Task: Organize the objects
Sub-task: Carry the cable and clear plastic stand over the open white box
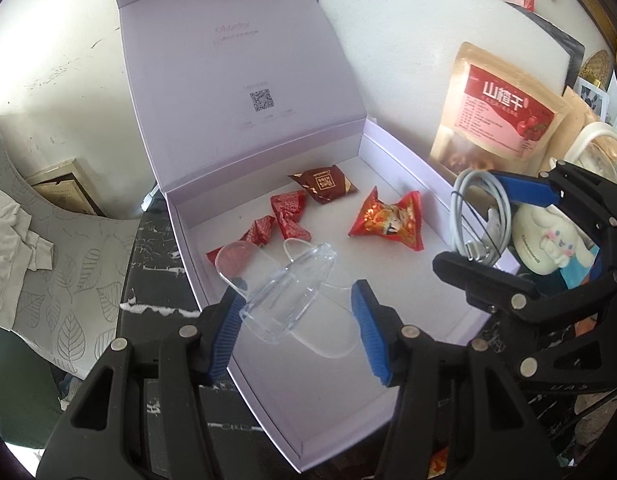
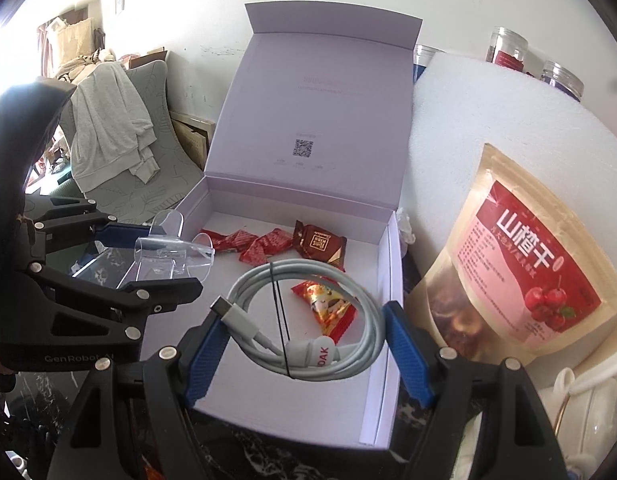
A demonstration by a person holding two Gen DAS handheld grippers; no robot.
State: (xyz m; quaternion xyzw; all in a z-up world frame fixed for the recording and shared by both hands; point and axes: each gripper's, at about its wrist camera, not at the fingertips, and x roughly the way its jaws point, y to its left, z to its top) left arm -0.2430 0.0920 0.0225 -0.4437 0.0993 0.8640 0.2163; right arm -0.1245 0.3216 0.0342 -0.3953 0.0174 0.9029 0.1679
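Observation:
An open pale-lilac box (image 1: 212,280) (image 2: 392,280) lies on a dark marble table, lid raised at the back. Several wrapped candies lie inside: small red ones (image 1: 288,216) (image 2: 264,246), a brown one (image 1: 324,186) (image 2: 318,244) and an orange-red one (image 1: 388,220) (image 2: 328,304). My left gripper (image 1: 296,332) (image 2: 168,260) is shut on a clear acrylic stand (image 1: 288,292) (image 2: 172,250) over the box's left part. Over the right part, my right gripper (image 2: 308,360) (image 1: 468,220) is shut on a coiled white charging cable (image 2: 308,320) (image 1: 480,216) bound with a black tie.
A tan snack pouch with a red label (image 1: 504,120) (image 2: 520,280) leans on a white foam sheet (image 1: 408,40) to the right of the box. A cream plush item (image 1: 548,244) sits beyond the right gripper. A chair with a grey garment (image 2: 112,132) stands left. Jars (image 2: 508,48) line the back.

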